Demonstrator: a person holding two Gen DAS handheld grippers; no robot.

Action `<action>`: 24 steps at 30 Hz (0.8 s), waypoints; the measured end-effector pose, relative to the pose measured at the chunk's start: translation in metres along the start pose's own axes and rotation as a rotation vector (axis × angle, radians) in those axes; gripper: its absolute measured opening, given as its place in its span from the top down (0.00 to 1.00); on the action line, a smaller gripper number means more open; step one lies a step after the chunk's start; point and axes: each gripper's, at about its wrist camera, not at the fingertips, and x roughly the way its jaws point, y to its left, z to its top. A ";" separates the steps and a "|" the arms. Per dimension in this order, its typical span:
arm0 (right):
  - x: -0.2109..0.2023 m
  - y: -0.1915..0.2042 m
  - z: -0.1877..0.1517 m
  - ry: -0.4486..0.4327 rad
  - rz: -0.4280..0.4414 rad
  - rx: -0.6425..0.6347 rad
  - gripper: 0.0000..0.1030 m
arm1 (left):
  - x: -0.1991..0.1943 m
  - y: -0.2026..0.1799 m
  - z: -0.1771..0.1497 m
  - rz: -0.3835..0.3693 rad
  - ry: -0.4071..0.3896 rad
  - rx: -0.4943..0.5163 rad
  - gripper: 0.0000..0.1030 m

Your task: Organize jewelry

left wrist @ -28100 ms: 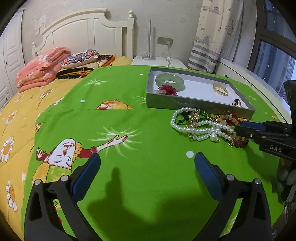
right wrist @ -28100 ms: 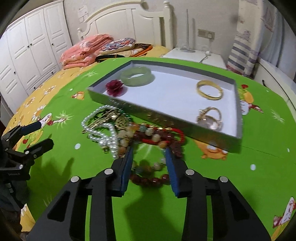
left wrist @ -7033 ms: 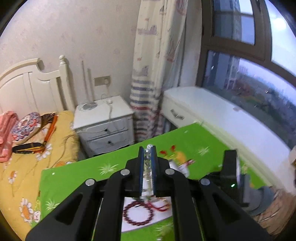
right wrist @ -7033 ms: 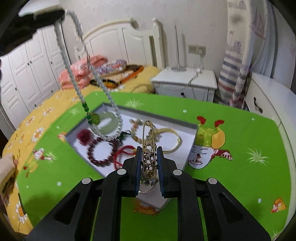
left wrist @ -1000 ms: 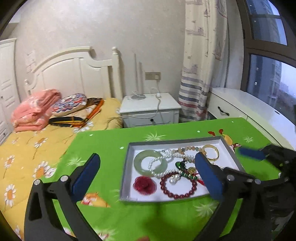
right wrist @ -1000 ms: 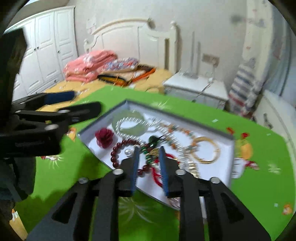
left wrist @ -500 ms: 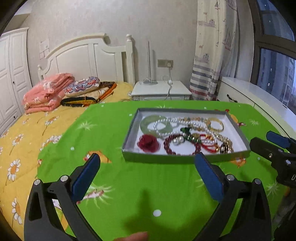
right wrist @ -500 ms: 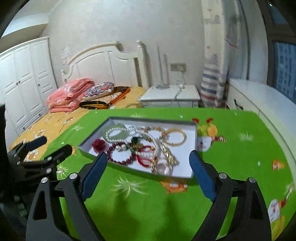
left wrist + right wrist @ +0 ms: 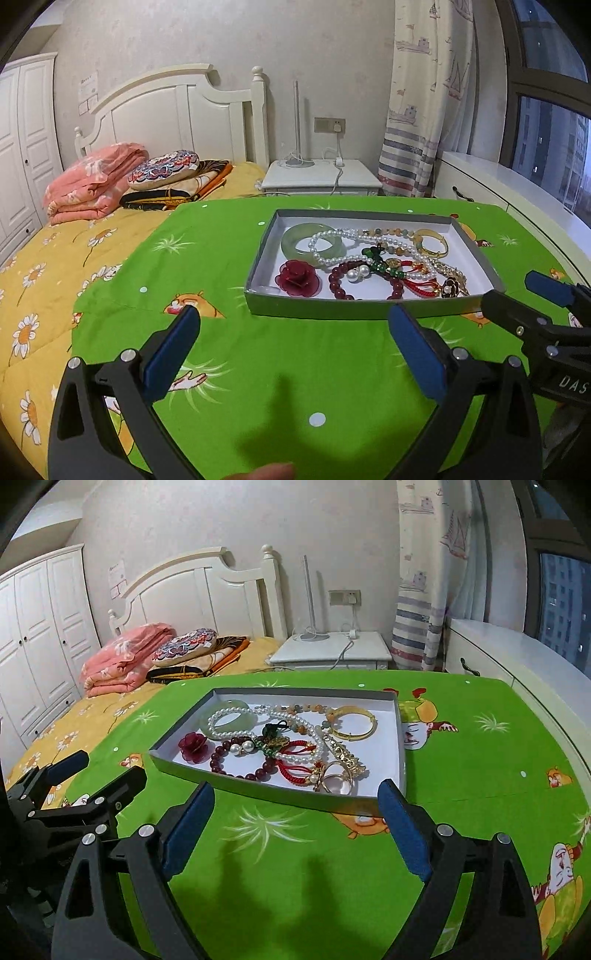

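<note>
Both jaws wide; one tray (image 9: 373, 312) filled.

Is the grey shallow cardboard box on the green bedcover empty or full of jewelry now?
Full. The grey shallow box holds a pearl necklace, a gold bangle, a jade bangle and a dark red bead bracelet.

The bedspread (image 9: 258, 369) is bright green with cartoon figures and white dots. The grey tray (image 9: 317, 306) has a white floor. The sheet (image 9: 55, 266) is yellow with daisies; the curtain (image 9: 424, 110) seemingly shows boats above stripes.
</note>
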 end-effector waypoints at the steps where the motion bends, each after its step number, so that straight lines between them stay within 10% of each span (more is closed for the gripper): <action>1: 0.000 0.000 0.000 0.002 -0.002 -0.001 0.18 | 0.000 0.000 0.000 -0.001 0.000 0.000 0.04; 24: -0.001 -0.002 0.000 -0.008 -0.009 0.011 0.18 | -0.001 -0.004 0.002 -0.019 -0.006 -0.003 0.04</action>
